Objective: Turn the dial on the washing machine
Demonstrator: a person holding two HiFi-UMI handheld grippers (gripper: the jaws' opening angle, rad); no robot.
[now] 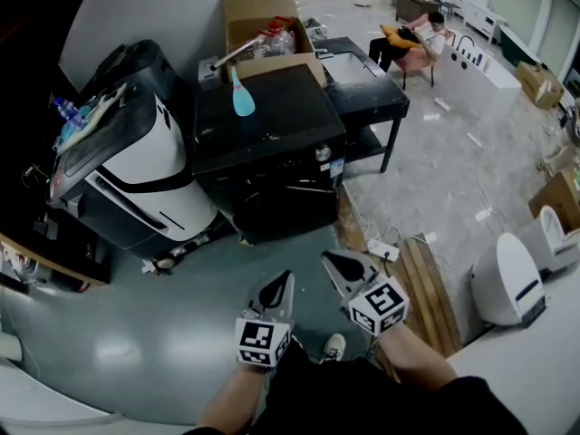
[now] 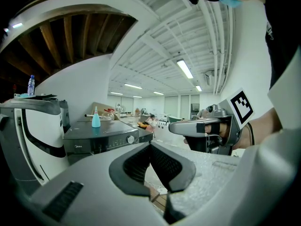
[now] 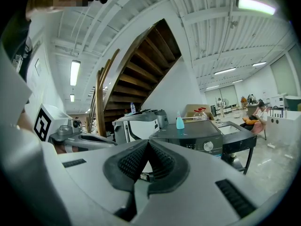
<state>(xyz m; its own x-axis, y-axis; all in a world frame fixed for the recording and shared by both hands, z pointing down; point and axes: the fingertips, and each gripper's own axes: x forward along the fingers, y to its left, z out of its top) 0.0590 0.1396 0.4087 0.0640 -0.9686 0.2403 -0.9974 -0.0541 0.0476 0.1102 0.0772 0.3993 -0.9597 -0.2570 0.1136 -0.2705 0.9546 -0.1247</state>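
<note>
The black washing machine (image 1: pixel 263 143) stands across the floor from me, a silver dial (image 1: pixel 323 153) at the right end of its front panel. The same dial (image 2: pixel 130 139) shows in the left gripper view and, small, as a dial (image 3: pixel 208 146) in the right gripper view. My left gripper (image 1: pixel 279 285) and right gripper (image 1: pixel 337 264) hang side by side low in the head view, well short of the machine. Both have their jaws shut with nothing between them. A light blue bottle (image 1: pixel 242 98) stands on the machine's lid.
A white and black appliance (image 1: pixel 136 170) leans left of the machine. A cardboard box (image 1: pixel 263 27) and a black table with a sink (image 1: pixel 362 84) stand behind and right. Wooden planks (image 1: pixel 426 288) and a power strip (image 1: pixel 381 247) lie on the floor. A person (image 1: pixel 408 43) sits far back.
</note>
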